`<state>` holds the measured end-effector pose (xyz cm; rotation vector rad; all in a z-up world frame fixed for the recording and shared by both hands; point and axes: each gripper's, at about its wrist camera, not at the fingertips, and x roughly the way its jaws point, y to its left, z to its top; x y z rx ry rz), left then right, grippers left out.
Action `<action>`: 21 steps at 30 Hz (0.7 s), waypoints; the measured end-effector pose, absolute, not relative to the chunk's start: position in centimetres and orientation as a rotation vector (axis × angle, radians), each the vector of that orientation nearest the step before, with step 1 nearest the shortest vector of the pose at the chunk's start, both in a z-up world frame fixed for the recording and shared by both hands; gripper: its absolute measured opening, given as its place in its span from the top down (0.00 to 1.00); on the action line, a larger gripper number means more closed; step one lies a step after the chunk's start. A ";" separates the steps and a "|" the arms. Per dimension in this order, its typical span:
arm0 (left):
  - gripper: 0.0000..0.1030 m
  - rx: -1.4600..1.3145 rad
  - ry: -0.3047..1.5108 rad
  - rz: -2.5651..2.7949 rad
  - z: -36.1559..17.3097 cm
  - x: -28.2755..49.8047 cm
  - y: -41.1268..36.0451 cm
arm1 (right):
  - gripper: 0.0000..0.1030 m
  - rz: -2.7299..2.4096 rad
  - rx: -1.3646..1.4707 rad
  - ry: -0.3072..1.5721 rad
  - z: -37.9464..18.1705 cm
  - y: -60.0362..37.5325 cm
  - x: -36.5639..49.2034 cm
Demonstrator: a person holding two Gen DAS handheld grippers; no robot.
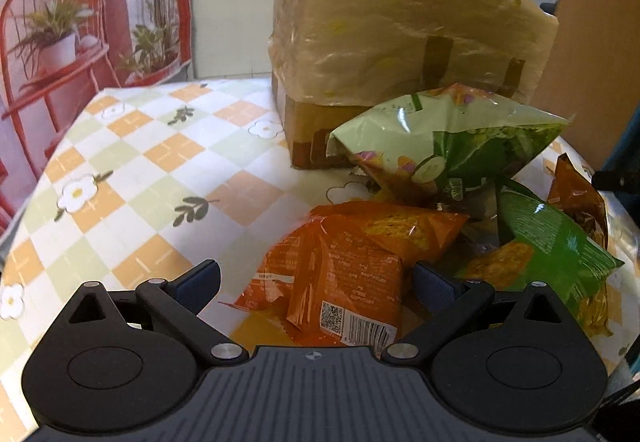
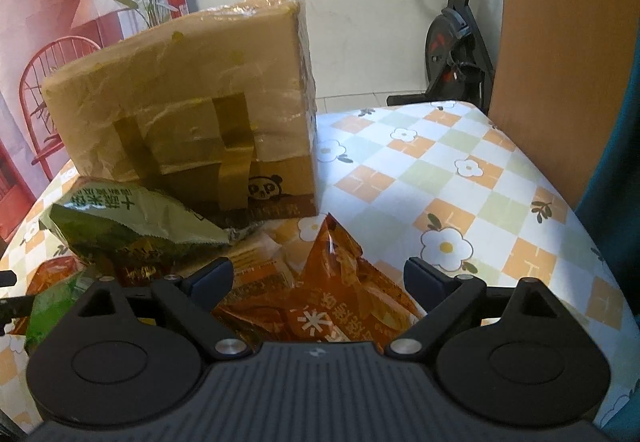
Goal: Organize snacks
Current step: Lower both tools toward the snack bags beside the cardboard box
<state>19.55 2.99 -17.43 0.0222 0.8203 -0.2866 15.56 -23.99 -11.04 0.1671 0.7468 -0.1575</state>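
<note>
Barely started, I'd say. Snack bags [image 1: 400,226] lie in a loose heap on the desk [image 1: 132,177], just in front of the taped cardboard box [image 2: 188,121]. Left hand-held gripper [image 1: 316,278] is spread over an orange bag [image 1: 340,282]; right hand-held gripper [image 2: 318,278] is spread over another orange bag [image 2: 340,298]. Neither is pinching anything. All bags are left to sort.

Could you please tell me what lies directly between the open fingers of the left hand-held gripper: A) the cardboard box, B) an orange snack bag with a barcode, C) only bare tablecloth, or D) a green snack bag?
B: in the left wrist view, the orange snack bag, barcode facing the camera, lies between the spread fingers of the left hand-held gripper, while the green snack bag and the cardboard box sit farther back.
</note>
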 end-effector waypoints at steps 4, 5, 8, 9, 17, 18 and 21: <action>0.01 0.000 0.827 -0.297 -17.7 19.8 2.9 | 0.09 -0.156 0.194 0.773 -12.0 -24.3 15.7; 0.01 -0.002 0.828 -0.298 -17.7 19.9 2.9 | 0.09 -0.154 0.205 0.779 -12.2 -24.3 15.8; 0.01 -0.005 0.827 -0.298 -17.8 20.2 2.7 | 0.09 -0.162 0.229 0.794 -12.8 -24.4 16.2; 0.01 -0.009 0.826 -0.301 -17.8 20.3 2.7 | 0.09 -0.167 0.234 0.798 -12.9 -24.5 16.2; 0.01 -0.079 0.836 -0.321 -18.5 20.7 3.1 | 0.08 -0.218 0.309 0.818 -13.6 -25.8 16.3; 0.01 -0.087 0.836 -0.321 -18.5 20.7 3.1 | 0.08 -0.222 0.331 0.823 -13.8 -26.1 16.3; 0.01 -0.097 0.834 -0.321 -18.7 20.7 3.3 | 0.08 -0.233 0.401 0.834 -14.4 -26.8 16.3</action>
